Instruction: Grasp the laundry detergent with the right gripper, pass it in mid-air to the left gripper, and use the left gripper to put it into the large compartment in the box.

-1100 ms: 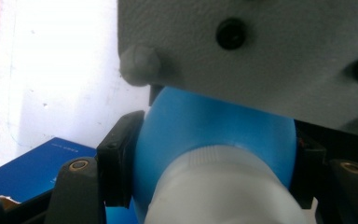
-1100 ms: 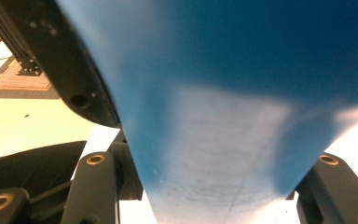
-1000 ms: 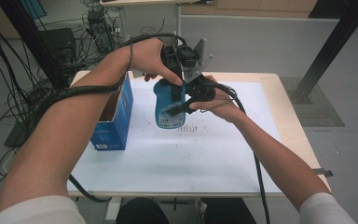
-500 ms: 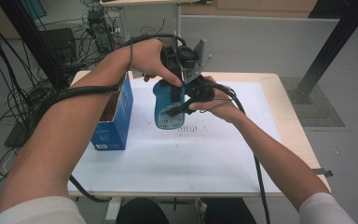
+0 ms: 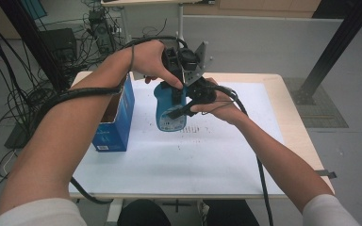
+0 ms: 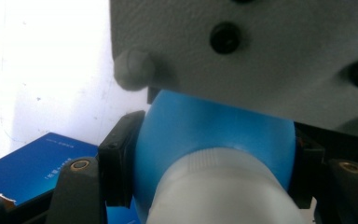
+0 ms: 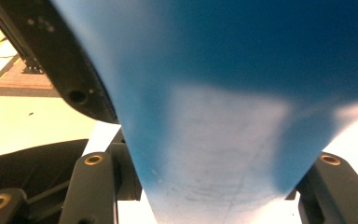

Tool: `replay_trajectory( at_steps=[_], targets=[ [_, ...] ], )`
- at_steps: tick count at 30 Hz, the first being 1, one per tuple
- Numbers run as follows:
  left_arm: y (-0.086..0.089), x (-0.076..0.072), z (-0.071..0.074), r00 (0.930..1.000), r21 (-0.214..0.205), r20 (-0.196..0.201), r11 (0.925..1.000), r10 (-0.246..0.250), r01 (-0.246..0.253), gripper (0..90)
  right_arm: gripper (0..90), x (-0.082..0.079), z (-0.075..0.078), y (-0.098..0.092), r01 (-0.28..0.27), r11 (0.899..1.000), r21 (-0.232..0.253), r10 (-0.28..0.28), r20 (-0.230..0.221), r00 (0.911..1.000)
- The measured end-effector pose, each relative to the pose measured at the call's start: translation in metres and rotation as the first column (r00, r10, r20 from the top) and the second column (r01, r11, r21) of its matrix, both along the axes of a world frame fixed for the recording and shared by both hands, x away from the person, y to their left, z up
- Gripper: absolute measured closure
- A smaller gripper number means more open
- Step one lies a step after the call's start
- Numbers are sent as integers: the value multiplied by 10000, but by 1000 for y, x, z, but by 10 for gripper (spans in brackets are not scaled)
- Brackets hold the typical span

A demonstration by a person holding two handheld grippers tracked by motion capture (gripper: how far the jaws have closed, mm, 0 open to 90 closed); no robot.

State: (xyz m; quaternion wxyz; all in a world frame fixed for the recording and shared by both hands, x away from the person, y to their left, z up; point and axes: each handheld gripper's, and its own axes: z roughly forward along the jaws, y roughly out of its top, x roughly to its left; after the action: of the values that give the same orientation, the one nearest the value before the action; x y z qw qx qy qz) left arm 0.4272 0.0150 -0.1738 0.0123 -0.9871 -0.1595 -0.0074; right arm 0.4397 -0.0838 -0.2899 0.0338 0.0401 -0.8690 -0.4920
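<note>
Nothing has moved since a second ago: the left gripper (image 5: 179, 96) and right gripper (image 5: 178, 112) stay clamped on the blue bottle (image 5: 169, 110), held between their fingers above the counter (image 5: 226, 160), suggesting a steady two-handed hold.

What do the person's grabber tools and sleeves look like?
Each black two-jaw gripper, left and right, trails a thick black cable. One carries a grey three-cornered plate with dark screw holes. Brass-coloured rivets dot the jaws. The short sleeves are pale.
</note>
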Motion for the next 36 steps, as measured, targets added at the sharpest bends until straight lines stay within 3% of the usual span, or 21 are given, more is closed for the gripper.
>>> replay_trajectory(
  at_steps=[36],
  targets=[
    [-1, 1, -3, 10000, -94, -29, 9999, 54, -54, 360, 423, 1, -3, -3, 10, 10000, -33, -10, -31, 10000]
  ],
)
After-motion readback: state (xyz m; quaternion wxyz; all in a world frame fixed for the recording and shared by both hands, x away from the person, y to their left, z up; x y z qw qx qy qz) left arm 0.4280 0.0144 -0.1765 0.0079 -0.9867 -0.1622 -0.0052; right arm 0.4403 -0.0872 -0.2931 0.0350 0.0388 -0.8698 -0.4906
